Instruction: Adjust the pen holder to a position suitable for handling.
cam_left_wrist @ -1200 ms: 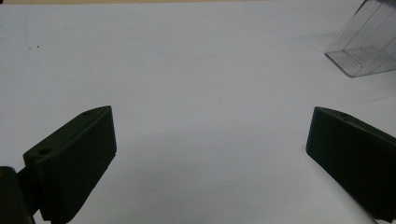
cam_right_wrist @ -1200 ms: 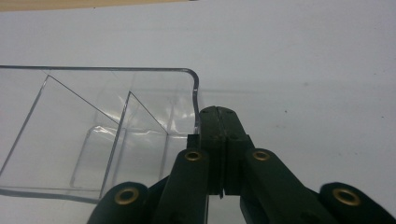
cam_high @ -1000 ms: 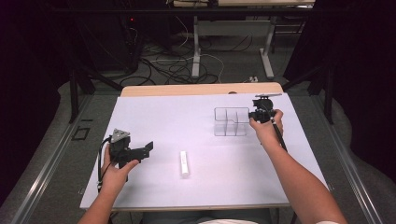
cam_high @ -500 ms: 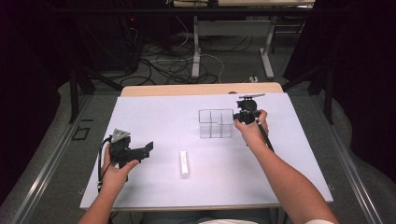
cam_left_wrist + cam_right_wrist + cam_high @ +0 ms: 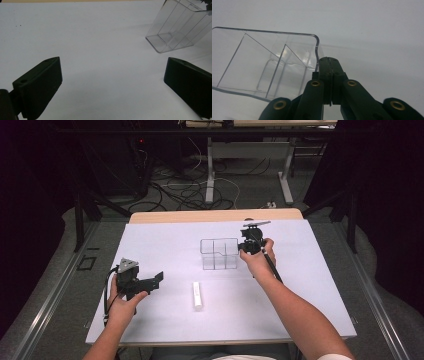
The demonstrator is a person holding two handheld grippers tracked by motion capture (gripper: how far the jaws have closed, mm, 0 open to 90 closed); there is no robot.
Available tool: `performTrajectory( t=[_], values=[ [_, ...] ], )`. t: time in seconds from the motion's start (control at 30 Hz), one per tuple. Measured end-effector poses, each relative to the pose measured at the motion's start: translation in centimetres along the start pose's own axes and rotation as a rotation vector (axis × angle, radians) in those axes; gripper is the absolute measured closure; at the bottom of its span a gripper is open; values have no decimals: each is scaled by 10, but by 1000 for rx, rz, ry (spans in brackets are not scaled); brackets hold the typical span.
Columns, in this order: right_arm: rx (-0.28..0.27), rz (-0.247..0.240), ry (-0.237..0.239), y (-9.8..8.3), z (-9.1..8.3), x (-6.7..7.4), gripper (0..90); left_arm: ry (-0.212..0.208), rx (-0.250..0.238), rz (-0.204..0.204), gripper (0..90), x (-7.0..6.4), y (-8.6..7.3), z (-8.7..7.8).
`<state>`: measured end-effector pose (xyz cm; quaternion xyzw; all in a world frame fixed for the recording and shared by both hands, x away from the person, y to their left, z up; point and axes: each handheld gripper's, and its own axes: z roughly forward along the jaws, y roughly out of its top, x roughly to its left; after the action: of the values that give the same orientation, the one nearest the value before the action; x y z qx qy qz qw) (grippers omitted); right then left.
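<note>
The right tool point(image 5: 248, 243) is pinched tight on the side wall of the clear plastic box with little rooms point(image 5: 218, 254), probably to slide it across the white tabletop point(image 5: 310, 270). The left tool point(image 5: 150, 282) waits wide apart, holding nothing, near the small white stick point(image 5: 197, 294).

Bright, evenly lit table point(image 5: 165, 240), dark surroundings, soft close-up focus.

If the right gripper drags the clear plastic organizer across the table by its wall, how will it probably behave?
The clear plastic organizer looks thin-walled and empty, so probably light and easy to slide on the smooth white table. Its walls look rigid, not floppy. The right gripper pinches one corner edge, so it may pivot or slip.
</note>
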<state>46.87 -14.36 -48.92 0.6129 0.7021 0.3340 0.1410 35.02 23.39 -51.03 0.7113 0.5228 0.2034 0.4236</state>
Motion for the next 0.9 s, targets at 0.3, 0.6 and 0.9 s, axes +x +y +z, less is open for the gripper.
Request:
performTrajectory(
  t=[0.3,0.6,0.9],
  values=[
    [3,-15,11,-1,2,7,900,-2,-2,1,17,0,0,1],
    [9,-17,35,0,2,4,871,1,2,2,18,0,0,0],
    [-55,-51,74,0,-15,-5,803,6,3,-3,20,2,-1,-1]
  ],
)
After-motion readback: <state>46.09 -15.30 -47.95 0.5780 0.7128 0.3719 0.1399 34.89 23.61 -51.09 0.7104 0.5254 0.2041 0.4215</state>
